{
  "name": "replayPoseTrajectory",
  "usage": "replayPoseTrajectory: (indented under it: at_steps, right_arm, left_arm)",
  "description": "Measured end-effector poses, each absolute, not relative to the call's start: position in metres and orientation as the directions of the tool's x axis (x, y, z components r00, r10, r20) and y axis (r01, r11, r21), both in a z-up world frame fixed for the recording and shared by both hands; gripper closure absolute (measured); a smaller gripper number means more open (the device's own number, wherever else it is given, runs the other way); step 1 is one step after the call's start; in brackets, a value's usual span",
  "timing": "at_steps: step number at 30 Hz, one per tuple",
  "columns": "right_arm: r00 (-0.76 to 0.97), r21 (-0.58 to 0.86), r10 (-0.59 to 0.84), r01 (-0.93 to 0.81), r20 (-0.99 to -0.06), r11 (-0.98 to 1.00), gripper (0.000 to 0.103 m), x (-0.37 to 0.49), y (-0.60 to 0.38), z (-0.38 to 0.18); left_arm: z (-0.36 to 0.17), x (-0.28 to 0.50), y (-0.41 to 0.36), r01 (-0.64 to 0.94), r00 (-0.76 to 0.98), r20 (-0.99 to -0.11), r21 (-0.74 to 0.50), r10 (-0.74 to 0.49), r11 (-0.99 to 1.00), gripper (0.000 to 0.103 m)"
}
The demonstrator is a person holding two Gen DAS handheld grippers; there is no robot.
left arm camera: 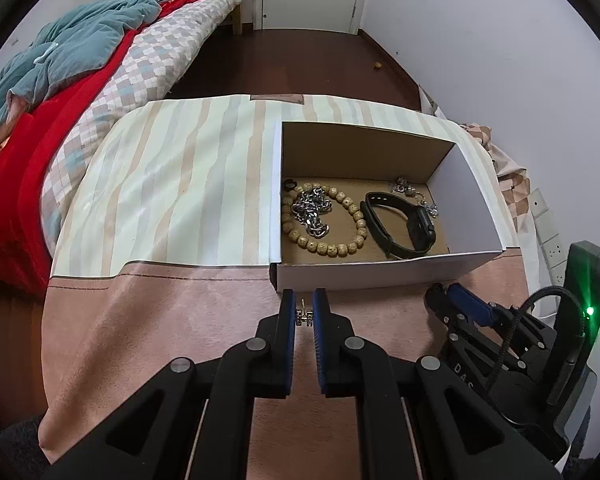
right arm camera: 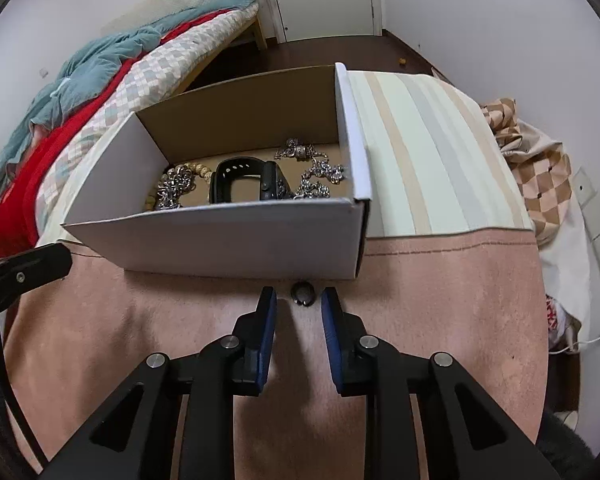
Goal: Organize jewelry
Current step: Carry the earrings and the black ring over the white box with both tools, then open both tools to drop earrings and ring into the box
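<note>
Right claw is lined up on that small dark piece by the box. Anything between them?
Nothing visible. The small dark ring-like piece lies on the pink cloth just ahead of the open right claw, against the white box wall.

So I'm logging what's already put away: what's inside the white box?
Inside the white box: a wooden bead bracelet ringing a silver chain, a black smartwatch, sparkly silver pieces. The near wall hides the closest floor strip.

I see a table under a pink-and-striped cloth (left arm camera: pixel 172 184), carrying an open cardboard box (left arm camera: pixel 380 274) and a small dark ring (right arm camera: pixel 303 294).
</note>
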State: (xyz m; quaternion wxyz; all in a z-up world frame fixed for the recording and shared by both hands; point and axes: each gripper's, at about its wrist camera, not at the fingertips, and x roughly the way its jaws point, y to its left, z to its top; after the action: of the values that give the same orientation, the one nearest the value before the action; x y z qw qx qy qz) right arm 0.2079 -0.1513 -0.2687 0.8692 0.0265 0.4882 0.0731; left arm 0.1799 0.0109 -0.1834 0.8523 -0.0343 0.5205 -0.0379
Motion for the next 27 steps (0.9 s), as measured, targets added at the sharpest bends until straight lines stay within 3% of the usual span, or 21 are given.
replayPoseTrajectory:
  at_steps: [3, 5, 11, 18, 27]
  right_arm:
    - [0.528, 0.07, 0.112, -0.098, -0.842, 0.993, 0.079, 0.21, -0.142, -0.269]
    - [0.539, 0.028, 0.081, -0.105, -0.839, 0.994, 0.091, 0.208, -0.135, -0.27]
    - [0.55, 0.107, 0.149, -0.107, -0.822, 0.988, 0.091, 0.193, -0.145, -0.252]
    - [0.607, 0.269, 0.288, -0.125, -0.74, 0.955, 0.091, 0.196, -0.169, -0.179]
    - [0.432, 0.338, 0.382, -0.178, -0.817, 0.924, 0.089, 0.278, -0.153, -0.194]
  left_arm:
    - [-0.183, 0.18, 0.011, 0.03, 0.457, -0.884, -0.096, -0.099, 0.995, 0.097]
    - [-0.183, 0.18, 0.011, 0.033, 0.457, -0.884, -0.095, -0.1, 0.995, 0.097]
    - [-0.171, 0.176, 0.011, 0.044, 0.462, -0.877, -0.127, -0.133, 0.991, 0.097]
    - [-0.133, 0.205, 0.003, 0.093, 0.498, -0.844, -0.178, -0.2, 0.98, 0.097]
    - [-0.151, 0.28, 0.01, 0.072, 0.394, -0.893, -0.204, -0.215, 0.976, 0.095]
